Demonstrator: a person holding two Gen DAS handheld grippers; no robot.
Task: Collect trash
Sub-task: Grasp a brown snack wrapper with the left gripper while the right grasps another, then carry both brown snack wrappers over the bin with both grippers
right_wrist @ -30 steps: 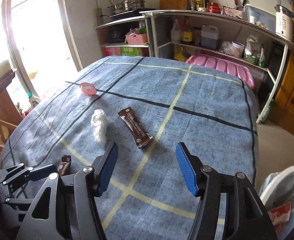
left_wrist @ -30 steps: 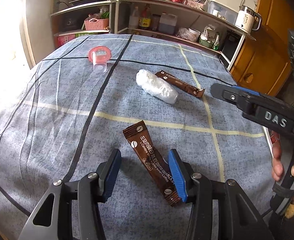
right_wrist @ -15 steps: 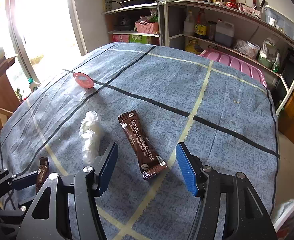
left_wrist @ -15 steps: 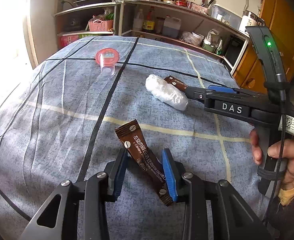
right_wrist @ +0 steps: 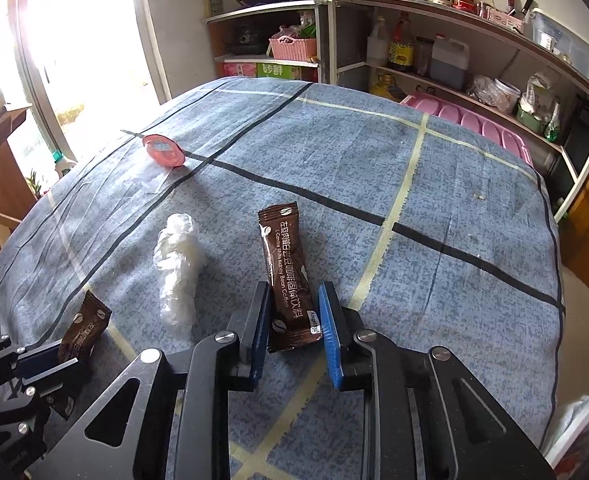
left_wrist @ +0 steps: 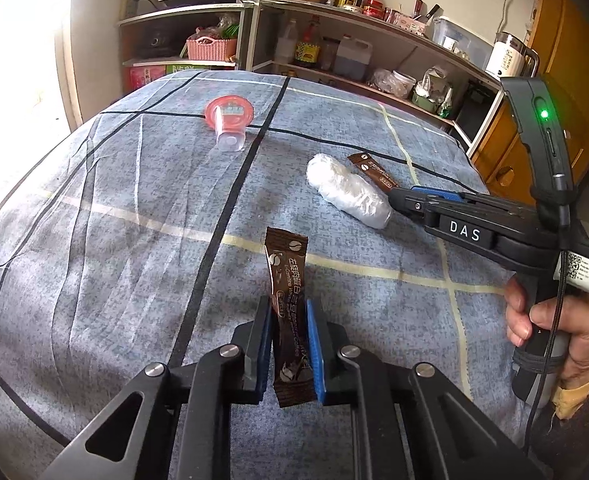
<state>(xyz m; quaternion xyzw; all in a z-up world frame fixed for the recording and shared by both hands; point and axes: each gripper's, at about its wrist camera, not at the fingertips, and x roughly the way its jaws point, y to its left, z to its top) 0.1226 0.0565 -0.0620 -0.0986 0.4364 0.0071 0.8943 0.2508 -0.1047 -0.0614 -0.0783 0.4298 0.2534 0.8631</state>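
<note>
Two brown coffee sachets lie on the blue checked tablecloth [left_wrist: 134, 208]. In the left wrist view, my left gripper [left_wrist: 288, 308] is closing, and its blue pads pinch the near sachet [left_wrist: 286, 256], which stands on edge between them. In the right wrist view, my right gripper [right_wrist: 294, 300] is closing too, with its pads against both sides of the other sachet [right_wrist: 280, 248]. The left wrist view shows the right gripper [left_wrist: 398, 196] at that sachet [left_wrist: 370, 168]. A crumpled white plastic wad [left_wrist: 348, 190] lies between the two grippers. A red-lidded clear cup [left_wrist: 229, 120] lies further back.
Shelves [left_wrist: 334, 40] full of bottles and pots stand behind the table. A pink tray [right_wrist: 474, 124] sits past the far edge. A white-lined bin [right_wrist: 582, 420] is low at the right. A person's hand [left_wrist: 554, 324] grips the right handle. A wooden cupboard [left_wrist: 574, 80] stands right.
Both pairs of jaws have closed in from wide open onto their sachets. The right gripper came forward and down to its sachet. Each sachet has turned in line with the fingers.
</note>
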